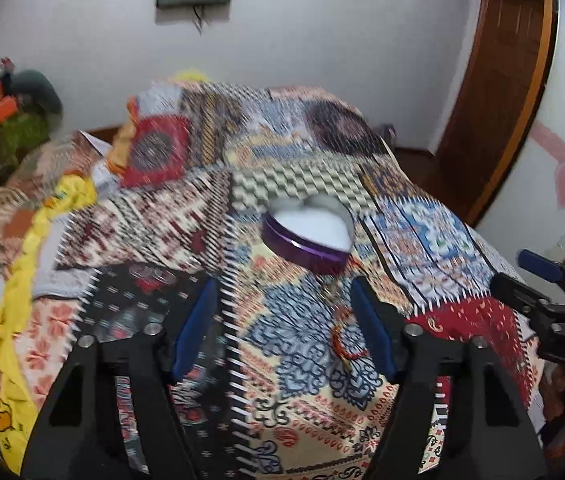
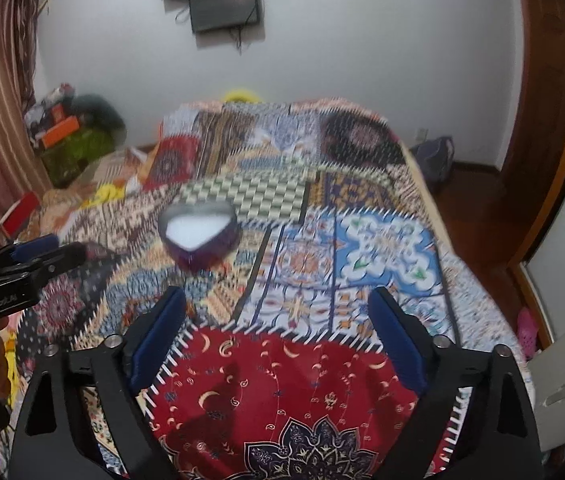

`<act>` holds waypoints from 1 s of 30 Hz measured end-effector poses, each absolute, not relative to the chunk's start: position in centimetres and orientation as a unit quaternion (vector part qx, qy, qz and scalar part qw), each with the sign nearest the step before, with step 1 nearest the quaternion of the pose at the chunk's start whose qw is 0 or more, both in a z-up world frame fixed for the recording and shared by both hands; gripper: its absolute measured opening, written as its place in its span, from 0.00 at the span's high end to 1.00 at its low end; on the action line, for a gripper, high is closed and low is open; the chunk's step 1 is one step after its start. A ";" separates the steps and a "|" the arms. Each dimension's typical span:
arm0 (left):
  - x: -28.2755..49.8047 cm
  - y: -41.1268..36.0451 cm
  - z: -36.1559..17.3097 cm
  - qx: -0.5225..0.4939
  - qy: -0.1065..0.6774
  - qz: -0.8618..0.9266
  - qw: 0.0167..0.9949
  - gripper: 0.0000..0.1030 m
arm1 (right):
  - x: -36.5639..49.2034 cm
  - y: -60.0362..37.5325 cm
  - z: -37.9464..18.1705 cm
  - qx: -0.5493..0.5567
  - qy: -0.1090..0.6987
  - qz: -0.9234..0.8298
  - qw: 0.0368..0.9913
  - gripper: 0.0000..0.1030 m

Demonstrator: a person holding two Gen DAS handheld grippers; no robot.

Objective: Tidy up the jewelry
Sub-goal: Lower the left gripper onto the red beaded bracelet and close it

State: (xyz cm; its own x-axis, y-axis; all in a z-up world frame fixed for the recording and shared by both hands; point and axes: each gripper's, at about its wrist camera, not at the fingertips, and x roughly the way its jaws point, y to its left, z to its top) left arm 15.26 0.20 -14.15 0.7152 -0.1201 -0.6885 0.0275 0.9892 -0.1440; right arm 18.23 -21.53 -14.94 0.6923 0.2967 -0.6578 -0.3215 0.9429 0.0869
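Observation:
A purple heart-shaped box with a white lining sits open on the patterned bedspread; it also shows in the right wrist view. A red beaded bracelet and a small metal piece lie on the spread just in front of the box, close to my left gripper's right finger. My left gripper is open and empty above the spread, short of the box. My right gripper is open and empty over a red patch, to the right of the box.
The right gripper shows at the right edge of the left wrist view, and the left gripper at the left edge of the right wrist view. Yellow cloth and clutter lie along the bed's left side. A wooden door frame stands right.

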 end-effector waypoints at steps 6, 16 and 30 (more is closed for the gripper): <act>16.6 -1.4 -16.1 -0.055 0.406 -0.074 0.909 0.42 | 19.3 -20.1 -17.0 -0.025 0.389 0.210 0.897 0.33; 17.4 -2.6 -18.3 -0.051 0.436 -0.119 0.891 0.69 | 20.4 -17.3 -19.2 -0.038 0.426 0.266 0.864 0.60; 17.7 -2.3 -19.7 -0.071 0.446 -0.135 0.882 0.92 | 21.7 -16.4 -20.4 -0.049 0.451 0.268 0.850 0.88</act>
State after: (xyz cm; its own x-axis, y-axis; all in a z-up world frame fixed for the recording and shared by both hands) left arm 17.66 -2.27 -19.70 0.5666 -0.3011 -0.7670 0.1739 0.9536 -0.2459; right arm 21.67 -16.35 -20.39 0.4493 0.4117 -0.7929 -0.5002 0.8513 0.1585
